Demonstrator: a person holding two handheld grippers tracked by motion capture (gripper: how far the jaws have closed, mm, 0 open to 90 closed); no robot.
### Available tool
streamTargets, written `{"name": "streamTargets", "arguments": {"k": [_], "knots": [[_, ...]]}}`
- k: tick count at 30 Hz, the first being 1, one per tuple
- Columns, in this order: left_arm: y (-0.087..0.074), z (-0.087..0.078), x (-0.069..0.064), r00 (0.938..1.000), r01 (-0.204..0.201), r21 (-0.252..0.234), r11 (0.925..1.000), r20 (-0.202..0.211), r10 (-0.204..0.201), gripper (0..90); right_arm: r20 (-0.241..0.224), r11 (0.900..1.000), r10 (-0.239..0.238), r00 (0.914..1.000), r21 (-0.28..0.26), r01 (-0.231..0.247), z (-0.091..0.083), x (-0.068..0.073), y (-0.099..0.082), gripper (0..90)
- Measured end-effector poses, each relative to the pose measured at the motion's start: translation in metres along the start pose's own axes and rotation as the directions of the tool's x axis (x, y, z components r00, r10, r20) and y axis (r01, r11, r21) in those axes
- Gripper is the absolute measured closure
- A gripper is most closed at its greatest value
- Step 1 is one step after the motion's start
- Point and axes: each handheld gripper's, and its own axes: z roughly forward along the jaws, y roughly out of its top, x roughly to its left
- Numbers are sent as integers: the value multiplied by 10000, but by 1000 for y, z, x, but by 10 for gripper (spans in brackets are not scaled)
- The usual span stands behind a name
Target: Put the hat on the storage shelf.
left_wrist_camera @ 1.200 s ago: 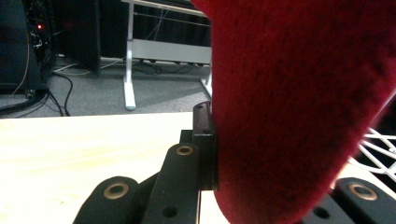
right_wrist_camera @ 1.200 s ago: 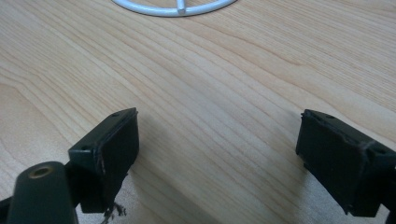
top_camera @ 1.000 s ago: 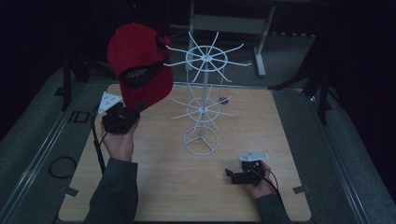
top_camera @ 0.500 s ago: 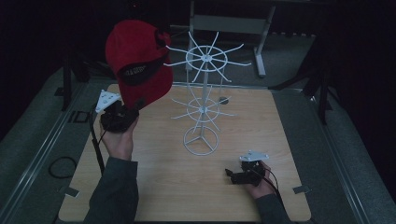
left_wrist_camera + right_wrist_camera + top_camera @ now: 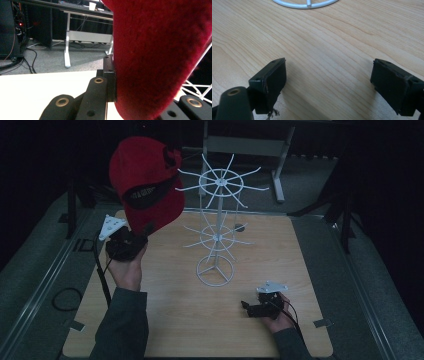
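A red cap (image 5: 145, 175) with a black band is held up at the left, beside the top ring of a white wire rack (image 5: 218, 220). My left gripper (image 5: 145, 231) is shut on the cap's lower edge, just below it. In the left gripper view the red cloth (image 5: 160, 50) sits between the jaws of my left gripper (image 5: 140, 75) and hides the right one. My right gripper (image 5: 248, 308) rests low on the table near the front right, open, with bare wood between its jaws. In the right gripper view the open gripper (image 5: 329, 85) faces the rack's ring base (image 5: 305, 3).
The wooden tabletop (image 5: 300, 270) is ringed by a grey frame. The rack's spokes reach out from its pole in two tiers, the upper ones close to the cap. A white desk frame (image 5: 240, 145) stands behind the table. A cable (image 5: 102, 280) trails from my left gripper.
The cap has tipped a little upward and to the left in the left gripper. The right gripper has not moved.
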Motion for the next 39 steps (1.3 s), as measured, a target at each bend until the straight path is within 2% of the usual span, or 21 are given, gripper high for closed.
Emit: {"name": "streamTargets", "arguments": {"k": [25,34,39], "knots": [[7,-5,-6,9996,-101,-340,9994,256,109,853,1,10000,0,10000,-3,0,0,0,0,131],[8,-7,-10,9986,-147,-402,9991,499,167,853,-1,10000,-2,10000,2,2,0,0,0,131],[6,-6,-10,9978,-29,-378,9993,661,54,853,1,10000,-2,10000,-3,2,0,0,0,131]]}}
